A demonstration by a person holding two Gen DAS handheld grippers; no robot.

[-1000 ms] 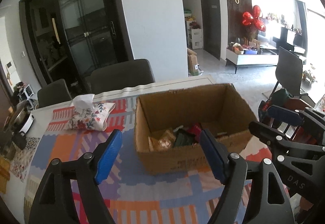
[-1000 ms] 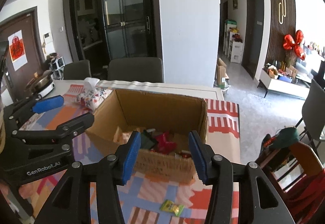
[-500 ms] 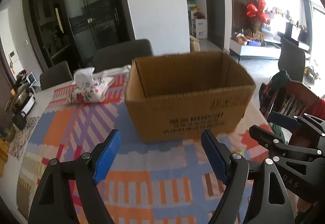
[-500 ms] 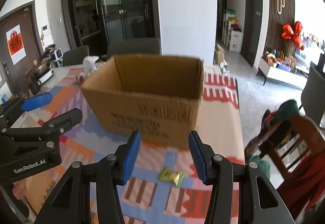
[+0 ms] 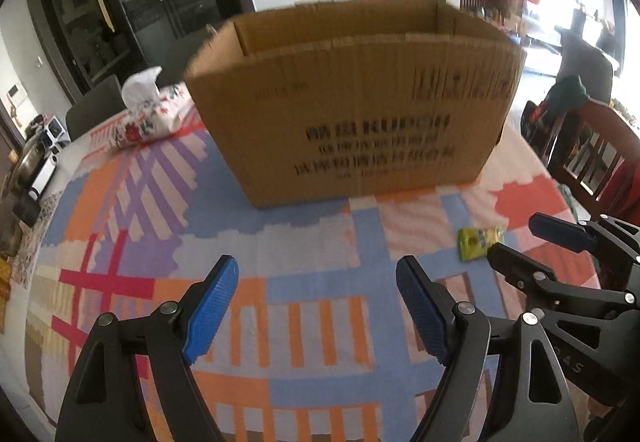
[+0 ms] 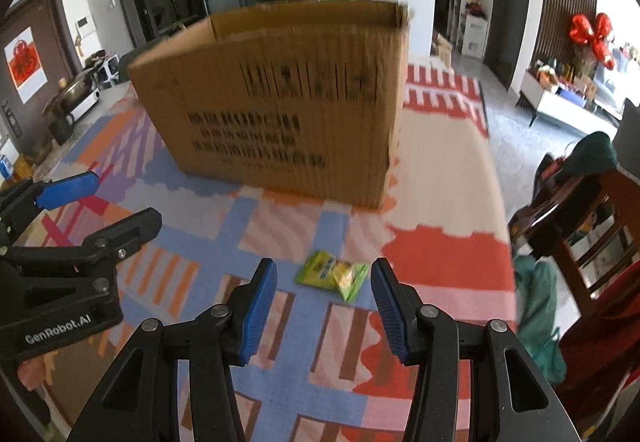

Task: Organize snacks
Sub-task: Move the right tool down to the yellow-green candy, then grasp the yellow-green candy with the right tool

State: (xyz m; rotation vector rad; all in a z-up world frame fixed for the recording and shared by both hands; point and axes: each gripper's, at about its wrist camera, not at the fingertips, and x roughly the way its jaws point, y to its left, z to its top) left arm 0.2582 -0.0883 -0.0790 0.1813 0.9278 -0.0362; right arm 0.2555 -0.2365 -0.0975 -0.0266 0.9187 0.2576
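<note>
An open cardboard box (image 5: 352, 101) stands on the patterned tablecloth; it also shows in the right wrist view (image 6: 280, 101). Its inside is hidden from here. A small green and yellow snack packet (image 6: 333, 274) lies flat on the cloth in front of the box, just ahead of and between the tips of my right gripper (image 6: 323, 292), which is open and empty. The packet also shows in the left wrist view (image 5: 478, 241), to the right of my left gripper (image 5: 318, 300), which is open and empty, low over the cloth.
A floral tissue pack (image 5: 148, 113) lies left of the box. A wooden chair with clothes (image 6: 576, 209) stands at the table's right edge. Dark chairs stand behind the table. Kitchen items (image 6: 76, 97) sit at the far left.
Both grippers have dropped from above the box down to near the tabletop in front of it. The box contents have gone out of sight and the packet is now close to the right gripper.
</note>
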